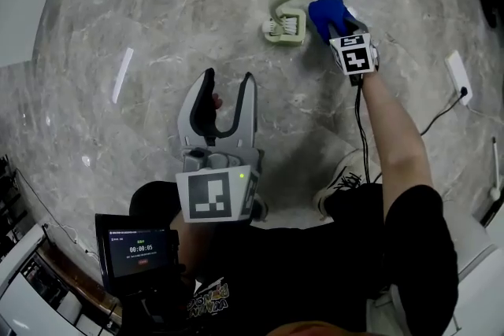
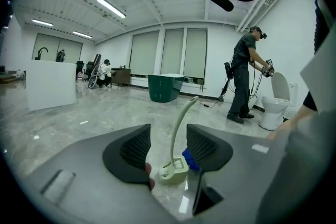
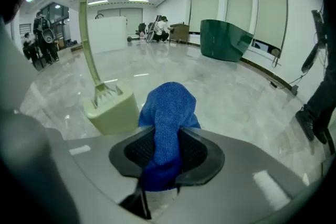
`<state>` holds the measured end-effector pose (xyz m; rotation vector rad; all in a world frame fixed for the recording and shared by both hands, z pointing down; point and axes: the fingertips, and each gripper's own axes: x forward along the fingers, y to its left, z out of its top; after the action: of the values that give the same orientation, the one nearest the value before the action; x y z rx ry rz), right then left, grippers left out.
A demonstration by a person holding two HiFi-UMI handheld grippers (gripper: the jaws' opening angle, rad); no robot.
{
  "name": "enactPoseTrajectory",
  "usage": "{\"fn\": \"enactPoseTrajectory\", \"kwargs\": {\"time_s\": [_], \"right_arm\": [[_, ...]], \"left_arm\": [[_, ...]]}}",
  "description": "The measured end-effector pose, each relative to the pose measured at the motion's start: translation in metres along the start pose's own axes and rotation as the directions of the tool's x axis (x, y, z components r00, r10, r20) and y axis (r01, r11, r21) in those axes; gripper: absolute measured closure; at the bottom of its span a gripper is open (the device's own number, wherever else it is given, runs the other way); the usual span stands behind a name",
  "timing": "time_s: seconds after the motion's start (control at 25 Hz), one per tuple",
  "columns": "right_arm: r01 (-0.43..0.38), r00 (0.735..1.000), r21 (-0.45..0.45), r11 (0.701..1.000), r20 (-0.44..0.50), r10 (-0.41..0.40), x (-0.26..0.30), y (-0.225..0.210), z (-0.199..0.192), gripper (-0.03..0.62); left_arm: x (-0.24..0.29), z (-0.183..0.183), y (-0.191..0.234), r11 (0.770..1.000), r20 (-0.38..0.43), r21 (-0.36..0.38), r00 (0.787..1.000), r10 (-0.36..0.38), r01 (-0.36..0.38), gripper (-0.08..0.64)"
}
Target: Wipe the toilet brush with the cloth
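- Your right tongs are pinching the blue cloth. The pads clamp a fold of it, and the rest bunches up out past the tips.
- Your left tongs are spread with nothing between the pads. In the left gripper view the toilet brush shows through the gap, but it stands well beyond them.
- The brush stands on the marble floor ahead of you. Its pale green head sits in the boxy base and the curved handle rises from it.
- The cloth is just beside the base, on its right in the head view. No view shows whether the two are actually touching.
- Done so far, judging by this: you have the cloth in hand and have brought it up to the brush.
- Still to do: the wiping itself, which does not look begun. The handle and head show no cloth against them.
- Your left tongs are lined up with the handle but not on it, so you'd likely need to steady the brush there before you rub.
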<state>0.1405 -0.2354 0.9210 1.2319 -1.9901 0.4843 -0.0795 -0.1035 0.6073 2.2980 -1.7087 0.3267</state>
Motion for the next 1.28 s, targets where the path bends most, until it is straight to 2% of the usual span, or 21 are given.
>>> {"fn": "enactPoseTrajectory", "kwargs": {"time_s": [0.08,0.2,0.32,0.4,0.6,0.96,1.04,1.12,1.2,1.28], "right_arm": [[-0.041,0.999,0.036,0.999,-0.004,0.041,0.005,0.014,0.006,0.471],[-0.085,0.992,0.087,0.993,-0.085,0.093,0.013,0.028,-0.014,0.469],[-0.144,0.974,0.06,0.988,-0.165,0.152,0.011,0.041,-0.034,0.469],[-0.207,0.963,0.042,0.977,-0.166,0.211,0.005,0.047,-0.032,0.469],[-0.347,0.931,0.043,0.937,-0.1,0.35,-0.02,0.057,0.008,0.469],[-0.472,0.88,0.093,0.877,0.104,0.463,-0.079,0.047,0.087,0.469],[-0.458,0.885,0.103,0.883,0.14,0.443,-0.081,0.039,0.093,0.469],[-0.408,0.91,0.152,0.9,0.149,0.387,-0.071,0.023,0.084,0.469],[-0.332,0.943,0.225,0.916,0.1,0.318,-0.053,0.004,0.058,0.469],[-0.288,0.954,0.272,0.918,0.002,0.299,-0.04,-0.002,0.016,0.469]], "left_arm": [[0.001,-0.003,0.001,1.0,-0.013,-0.005,1.0,-0.001,0.001,0.342],[0.002,-0.005,0.002,1.0,-0.024,-0.029,1.0,0.002,-0.002,0.344],[0.002,-0.005,0.003,0.999,-0.032,-0.045,0.999,0.004,-0.005,0.345],[0.002,-0.003,0.003,0.999,-0.028,-0.051,1.0,0.001,-0.003,0.345],[0.002,0.002,0.0,0.999,-0.019,-0.031,1.0,-0.01,0.01,0.347],[0.003,0.003,0.0,0.999,-0.017,-0.028,1.0,-0.016,0.015,0.347],[0.003,0.004,0.0,1.0,-0.015,-0.026,1.0,-0.016,0.016,0.347],[0.004,0.004,-0.001,1.0,-0.015,-0.023,1.0,-0.018,0.018,0.347],[0.004,0.004,-0.002,1.0,-0.011,-0.014,1.0,-0.021,0.021,0.347],[0.005,0.004,-0.002,1.0,-0.011,-0.008,1.0,-0.019,0.019,0.347]]}}
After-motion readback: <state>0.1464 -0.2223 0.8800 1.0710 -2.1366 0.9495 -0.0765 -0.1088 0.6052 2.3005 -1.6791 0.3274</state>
